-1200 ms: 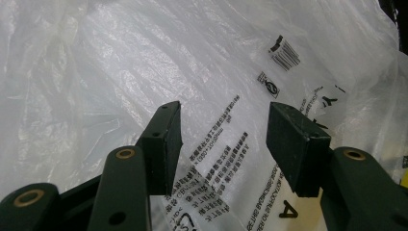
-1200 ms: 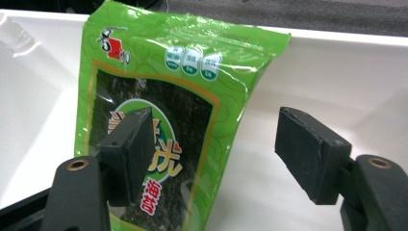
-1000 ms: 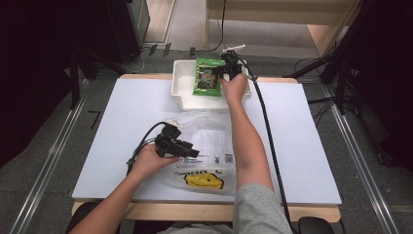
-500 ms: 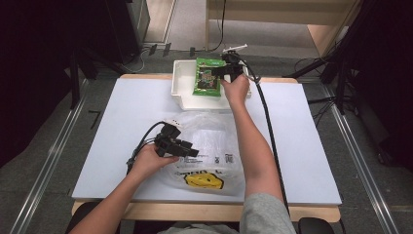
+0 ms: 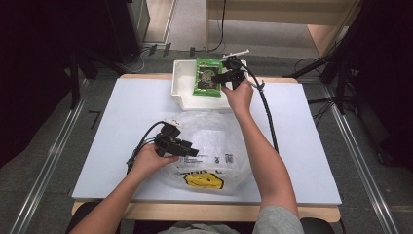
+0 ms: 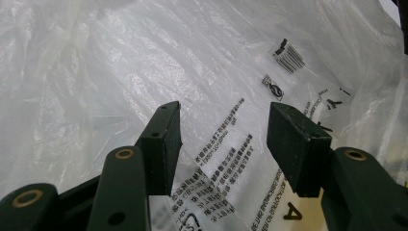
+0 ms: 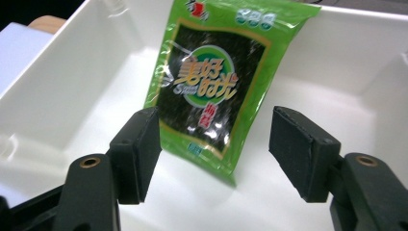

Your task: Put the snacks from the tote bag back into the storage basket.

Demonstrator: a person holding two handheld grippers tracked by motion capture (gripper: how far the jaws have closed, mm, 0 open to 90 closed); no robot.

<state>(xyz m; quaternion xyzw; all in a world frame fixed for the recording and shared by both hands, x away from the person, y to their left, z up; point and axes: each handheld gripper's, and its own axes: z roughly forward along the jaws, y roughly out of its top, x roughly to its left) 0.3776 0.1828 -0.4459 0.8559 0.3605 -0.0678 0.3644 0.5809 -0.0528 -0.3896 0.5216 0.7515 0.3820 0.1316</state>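
Snack packet (image 5: 206,76), green, lies in the white bin (image 5: 181,93) at 12 o'clock on the table (image 5: 122,122), leaning against the bin's far wall with its printed face up. In the right gripper view the packet (image 7: 211,82) is tilted, lower edge resting on the bin floor (image 7: 72,125); this probably leaves that edge free enough for a jaw to slip beneath it.

Right gripper (image 5: 225,78) is at the bin, just to the 3 o'clock side of the packet. Its own view shows the right gripper (image 7: 214,144) with jaws wide apart, one on each side of the packet's lower end, nothing between the pads yet and no contact that I can make out. Judged: lined up to pinch the packet's bottom edge.

Clear plastic bag (image 5: 214,146) with a yellow smiley print lies flat at 6 o'clock, near the table's front edge, likely the destination for the packet. Left gripper (image 5: 191,151) rests over the bag's 9 o'clock side. In its view the left gripper (image 6: 221,134) stands wide open above the crinkled film (image 6: 144,62), gripping nothing; whether the pads touch the bag I cannot tell. Judged: waiting to hold or open the bag.
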